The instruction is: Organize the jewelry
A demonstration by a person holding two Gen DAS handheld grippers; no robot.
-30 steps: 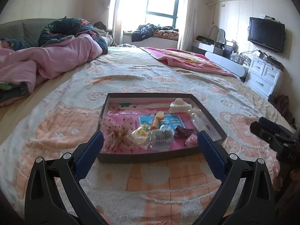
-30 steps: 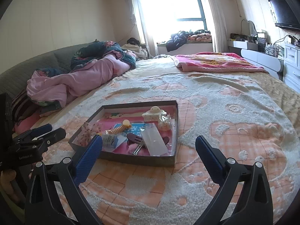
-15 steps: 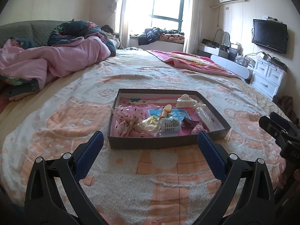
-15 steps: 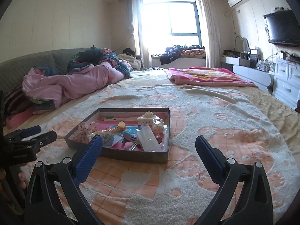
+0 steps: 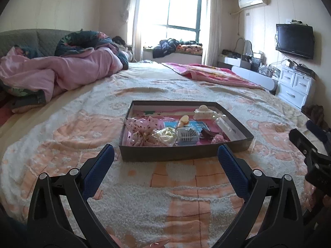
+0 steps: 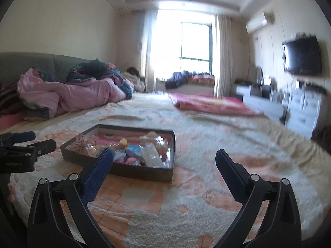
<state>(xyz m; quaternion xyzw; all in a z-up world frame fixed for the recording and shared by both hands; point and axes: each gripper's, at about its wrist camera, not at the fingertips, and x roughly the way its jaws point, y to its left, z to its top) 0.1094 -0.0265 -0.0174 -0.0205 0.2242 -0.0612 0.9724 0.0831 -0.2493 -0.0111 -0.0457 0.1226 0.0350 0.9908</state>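
Dark jewelry tray [image 5: 182,155] sits on the bed blanket [image 5: 82,136], long axis across my left view — my left gripper [image 5: 165,155] and right gripper [image 6: 164,157] both gape wide, empty.

The right wrist view is smearing with motion blur, so the television [image 6: 302,55] and white drawers [image 6: 306,111] are showing only as soft shapes. In it, the items inside the dark tray [image 6: 142,172] are blending together, and the nearest gripper finger [image 6: 99,170] is covering some. The frame edge is cutting off the left gripper [image 6: 31,142], perhaps leaving its fingers apart.
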